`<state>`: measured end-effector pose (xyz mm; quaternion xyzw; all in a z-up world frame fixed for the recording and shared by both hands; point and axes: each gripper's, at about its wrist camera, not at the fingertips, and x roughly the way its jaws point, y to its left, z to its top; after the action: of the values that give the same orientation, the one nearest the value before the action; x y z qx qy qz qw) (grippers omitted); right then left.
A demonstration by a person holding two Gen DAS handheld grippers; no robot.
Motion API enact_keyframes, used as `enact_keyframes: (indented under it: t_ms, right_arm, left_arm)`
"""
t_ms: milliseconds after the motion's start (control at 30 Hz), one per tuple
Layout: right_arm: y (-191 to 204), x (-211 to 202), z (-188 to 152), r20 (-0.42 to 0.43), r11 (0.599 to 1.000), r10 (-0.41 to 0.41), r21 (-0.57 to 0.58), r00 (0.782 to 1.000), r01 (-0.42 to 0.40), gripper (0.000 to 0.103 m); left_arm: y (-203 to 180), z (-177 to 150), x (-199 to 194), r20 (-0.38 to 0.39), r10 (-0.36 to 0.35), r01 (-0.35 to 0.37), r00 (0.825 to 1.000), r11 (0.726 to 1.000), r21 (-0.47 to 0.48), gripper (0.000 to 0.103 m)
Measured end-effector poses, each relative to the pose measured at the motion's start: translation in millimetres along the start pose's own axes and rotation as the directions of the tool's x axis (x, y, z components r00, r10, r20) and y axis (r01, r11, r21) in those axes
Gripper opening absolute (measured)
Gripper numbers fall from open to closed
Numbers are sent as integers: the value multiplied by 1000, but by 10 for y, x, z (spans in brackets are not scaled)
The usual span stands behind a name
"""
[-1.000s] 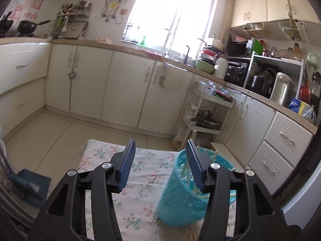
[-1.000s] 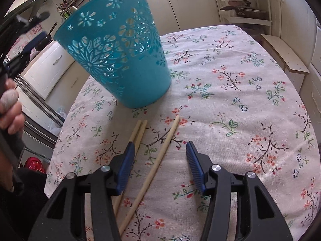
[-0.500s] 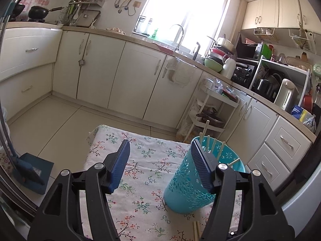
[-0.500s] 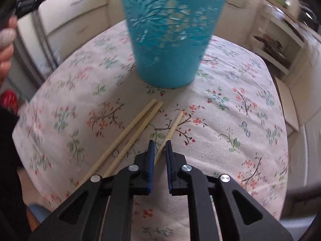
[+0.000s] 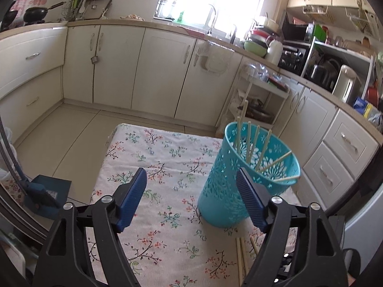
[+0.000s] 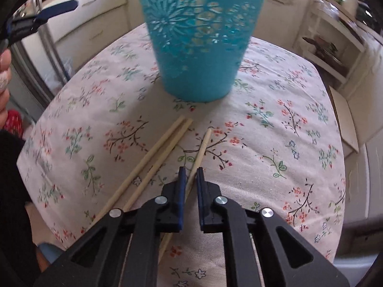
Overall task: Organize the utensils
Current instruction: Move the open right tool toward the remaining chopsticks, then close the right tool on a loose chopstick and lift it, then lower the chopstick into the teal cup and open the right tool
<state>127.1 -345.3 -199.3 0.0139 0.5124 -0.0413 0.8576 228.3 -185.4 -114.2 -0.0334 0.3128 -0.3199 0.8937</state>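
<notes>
A teal cut-out basket [image 5: 220, 198] stands on the floral tablecloth [image 5: 155, 148] with several wooden chopsticks [image 5: 249, 141] leaning inside it. My left gripper [image 5: 191, 170] hovers above the cloth just left of the basket, its jaws opening with nothing between them. In the right wrist view the basket [image 6: 198, 47] stands straight ahead. My right gripper [image 6: 191, 169] points down at the cloth, shut on a single chopstick [image 6: 203, 146] that still lies flat. A pair of chopsticks [image 6: 162, 148] lies just to its left. Those loose chopsticks [image 5: 239, 256] show in the left view too.
Kitchen cabinets [image 5: 162, 71] and a white rack [image 5: 261, 100] line the far wall beyond the table. A blue dustpan [image 5: 45, 191] sits on the floor at left. A person's hand [image 6: 3, 71] and one finger of the left gripper [image 6: 57, 8] show at the right view's left edge.
The left gripper tipped downward and its jaws spread wider, so the basket's inside shows. The right gripper rolled and shut around the single chopstick, then held still.
</notes>
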Motion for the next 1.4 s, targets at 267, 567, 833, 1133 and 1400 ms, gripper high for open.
enact_keyframes:
  t_ms: [267, 567, 833, 1133, 1400]
  right_arm:
    - [-87, 28, -23, 69, 995, -21, 100, 997, 14, 31]
    - [-135, 2, -50, 84, 984, 57, 162, 995, -70, 6]
    - [-327, -230, -159, 154, 911, 244, 303, 958, -281, 6]
    - [-480, -909, 15, 385, 762, 444, 313, 809, -567, 6]
    - [-518, -1895, 824, 603, 755, 461, 118, 651, -645, 5]
  left_arm:
    - [-134, -37, 46, -12, 55, -54, 998, 996, 73, 90]
    - [-98, -67, 84, -34, 72, -69, 997, 994, 79, 94]
    - [-63, -69, 95, -44, 75, -72, 996, 995, 70, 95]
    - [-51, -75, 112, -55, 73, -70, 996, 996, 58, 95]
    - [-29, -73, 143, -65, 76, -73, 995, 996, 45, 96]
